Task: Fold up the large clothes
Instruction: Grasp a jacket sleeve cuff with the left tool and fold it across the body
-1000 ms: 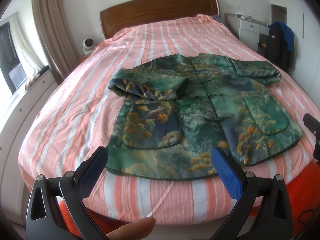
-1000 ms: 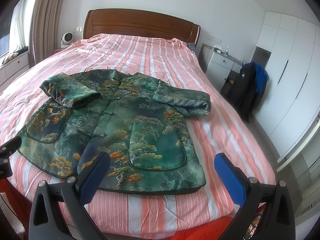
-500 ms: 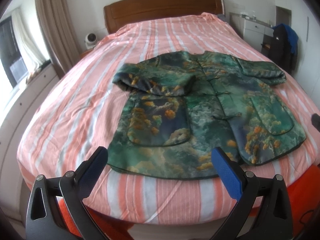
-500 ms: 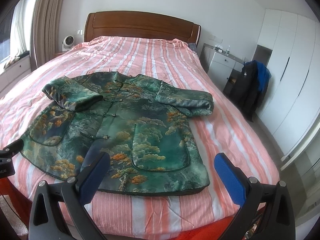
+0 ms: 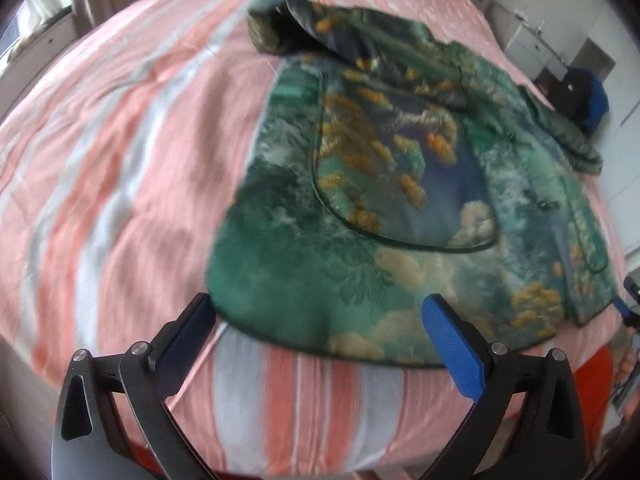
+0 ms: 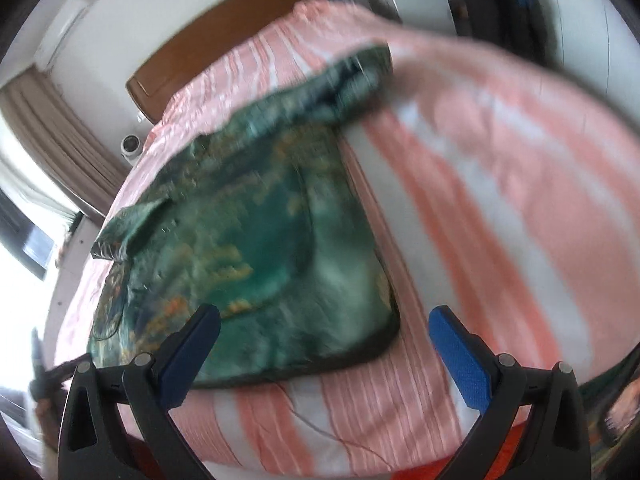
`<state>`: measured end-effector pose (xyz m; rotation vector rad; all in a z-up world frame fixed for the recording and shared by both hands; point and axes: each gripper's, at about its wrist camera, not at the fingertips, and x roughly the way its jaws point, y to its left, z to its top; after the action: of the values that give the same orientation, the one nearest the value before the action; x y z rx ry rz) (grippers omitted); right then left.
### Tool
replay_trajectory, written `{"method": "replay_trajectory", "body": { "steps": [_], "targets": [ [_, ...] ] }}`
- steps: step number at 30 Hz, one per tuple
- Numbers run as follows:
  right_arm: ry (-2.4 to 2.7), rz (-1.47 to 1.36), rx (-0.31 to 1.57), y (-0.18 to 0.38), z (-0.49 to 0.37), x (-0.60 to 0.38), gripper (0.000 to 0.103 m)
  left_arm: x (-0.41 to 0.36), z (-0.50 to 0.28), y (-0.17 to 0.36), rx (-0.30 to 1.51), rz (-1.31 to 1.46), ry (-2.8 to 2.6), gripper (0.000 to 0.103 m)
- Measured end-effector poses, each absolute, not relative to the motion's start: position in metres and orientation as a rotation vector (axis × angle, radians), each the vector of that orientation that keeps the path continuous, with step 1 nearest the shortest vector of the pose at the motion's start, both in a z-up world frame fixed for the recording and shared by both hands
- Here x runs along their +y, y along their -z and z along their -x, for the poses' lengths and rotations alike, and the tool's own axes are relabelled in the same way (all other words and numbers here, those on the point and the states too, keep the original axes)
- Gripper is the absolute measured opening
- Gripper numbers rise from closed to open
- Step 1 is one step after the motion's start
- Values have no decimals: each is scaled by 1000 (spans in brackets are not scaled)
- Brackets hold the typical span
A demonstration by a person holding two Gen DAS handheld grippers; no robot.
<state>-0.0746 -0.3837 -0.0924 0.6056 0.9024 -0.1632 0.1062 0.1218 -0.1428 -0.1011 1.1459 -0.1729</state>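
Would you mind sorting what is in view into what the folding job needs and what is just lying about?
Part of the job:
- green patterned jacket, spread on the striped bed
- left gripper, open
- right gripper, open

Just lying about:
- dark and blue clothes beside the bed
- white fan
- curtain
- wooden headboard

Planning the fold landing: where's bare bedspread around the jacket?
Free: striped bedspread left of the jacket, the strip below its hem, and the spread right of it in the right wrist view. Crowded: the middle, where the jacket lies.
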Motion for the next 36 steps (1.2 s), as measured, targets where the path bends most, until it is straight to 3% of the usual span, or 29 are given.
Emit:
{"method": "replay_trajectory", "body": {
  "steps": [2,3,5,6,8,11,17,22,24,26,28,29,30,32,34,36],
  "targets": [
    [131,-639,924,105,70,-386,95,117,-107,147,1149,104,163,96],
    [117,-642,937,109,66,-386,86,116,-106,148,1149,104,150,85],
    [101,-627,966,118,56,-384,74,116,-105,148,1150,91,106,28],
    [112,-609,982,123,51,-383,55,118,-104,147,1149,119,124,19],
    [113,-627,983,127,47,-386,21,126,-98,138,1140,165,143,11],
    [116,-632,966,115,53,-392,15,126,-78,118,1097,137,168,10],
    [105,-493,978,83,72,-368,14,130,-41,112,1133,60,169,9],
    [131,-454,1061,102,88,-359,14,113,-19,124,1158,-140,135,10],
    [144,-444,1069,109,89,-359,15,103,-19,121,1151,-222,128,16],
    [162,-442,1052,109,85,-362,17,94,-20,109,1146,-315,124,32],
    [175,-432,1036,106,78,-363,31,87,-18,84,1095,-386,143,39],
    [177,-427,1026,104,78,-364,50,82,-18,64,1043,-420,155,55],
    [180,-421,1002,99,81,-364,66,76,-19,46,987,-448,163,65],
    [207,-407,950,90,90,-359,71,62,-23,10,859,-495,192,89],
    [234,-384,903,80,98,-358,71,43,-43,-13,780,-523,266,98],
    [249,-378,866,74,101,-356,71,20,-75,-13,763,-541,353,98]
  ]
}}
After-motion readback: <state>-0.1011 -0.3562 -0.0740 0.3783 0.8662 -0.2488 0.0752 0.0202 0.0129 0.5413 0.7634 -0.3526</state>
